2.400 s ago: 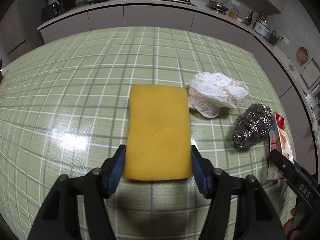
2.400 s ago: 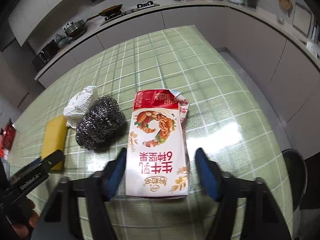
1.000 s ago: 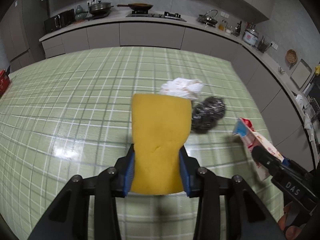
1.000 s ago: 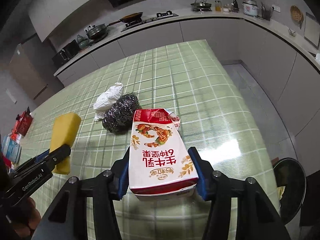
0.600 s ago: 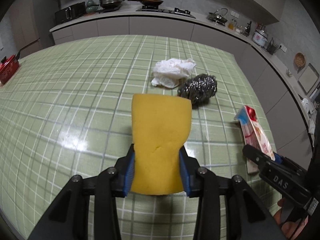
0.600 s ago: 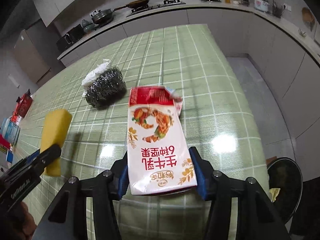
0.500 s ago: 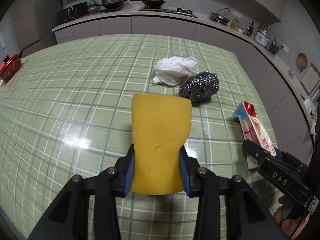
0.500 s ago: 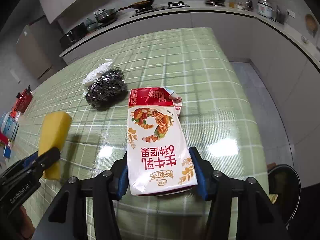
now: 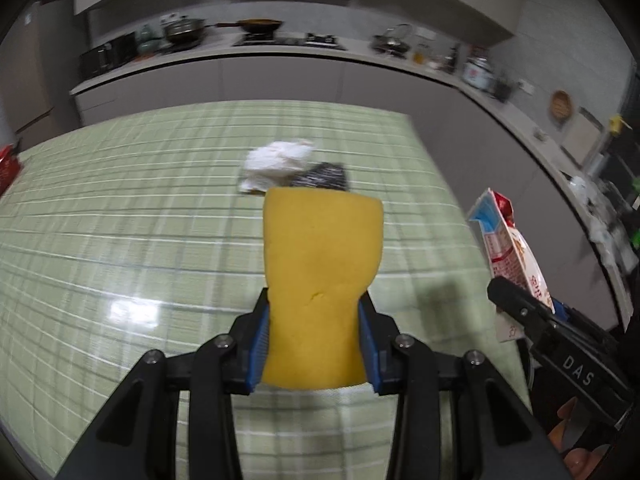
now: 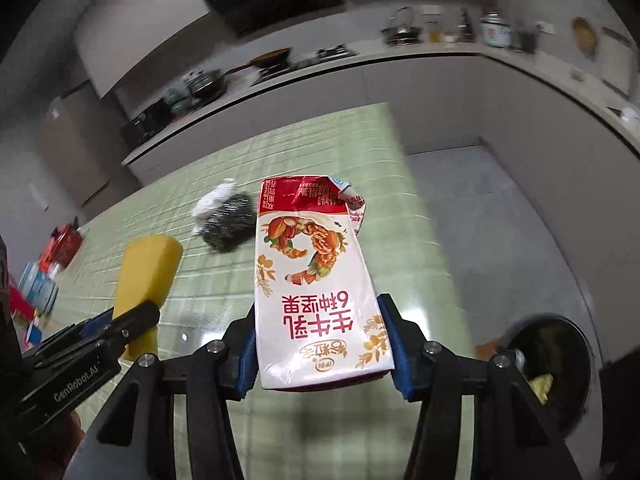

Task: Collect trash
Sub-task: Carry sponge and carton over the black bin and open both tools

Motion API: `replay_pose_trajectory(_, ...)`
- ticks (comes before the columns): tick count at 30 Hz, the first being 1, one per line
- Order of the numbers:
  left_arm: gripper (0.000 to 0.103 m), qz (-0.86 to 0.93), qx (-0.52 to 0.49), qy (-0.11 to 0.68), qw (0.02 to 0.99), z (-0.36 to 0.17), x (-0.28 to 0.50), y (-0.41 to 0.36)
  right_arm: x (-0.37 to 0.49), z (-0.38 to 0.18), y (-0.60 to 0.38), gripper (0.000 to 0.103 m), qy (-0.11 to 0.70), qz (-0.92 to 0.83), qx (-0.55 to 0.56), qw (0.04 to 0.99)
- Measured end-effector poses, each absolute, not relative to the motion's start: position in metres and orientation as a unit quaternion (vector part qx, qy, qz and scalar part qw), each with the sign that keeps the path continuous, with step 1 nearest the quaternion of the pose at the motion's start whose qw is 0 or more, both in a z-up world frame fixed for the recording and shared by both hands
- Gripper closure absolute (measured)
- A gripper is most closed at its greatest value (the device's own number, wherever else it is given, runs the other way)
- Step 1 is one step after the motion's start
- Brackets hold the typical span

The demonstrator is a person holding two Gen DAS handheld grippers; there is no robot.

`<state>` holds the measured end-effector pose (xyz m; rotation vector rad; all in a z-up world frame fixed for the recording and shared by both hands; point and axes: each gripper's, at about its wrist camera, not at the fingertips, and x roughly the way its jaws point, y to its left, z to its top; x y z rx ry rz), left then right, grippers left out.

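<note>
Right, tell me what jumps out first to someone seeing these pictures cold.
The yellow sponge fills the middle of the left wrist view, pinched at its near end by the left gripper above the green checked table. Just as bold is the red-and-white milk carton, clamped in the right gripper. Behind them, a crumpled white paper towel and a steel wool scrubber lie together on the table.
</note>
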<state>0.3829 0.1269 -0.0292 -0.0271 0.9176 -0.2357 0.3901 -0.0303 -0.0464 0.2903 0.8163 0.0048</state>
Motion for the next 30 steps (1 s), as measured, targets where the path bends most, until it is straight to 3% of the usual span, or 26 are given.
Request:
replay_pose_trajectory(15,0.063,-0.22,0.017,0.442,0.869,-0.023,0.311,0.009,0.272,-0.043,-0.137,0.048,0.39,-0.108,0.17,0.898)
replay_pose_trajectory(30,0.063,-0.178,-0.003,0.485,0.856,-0.066,0.283,-0.166,0.248,-0.083,-0.327,0.048,0.431,-0.055,0.152,0.888)
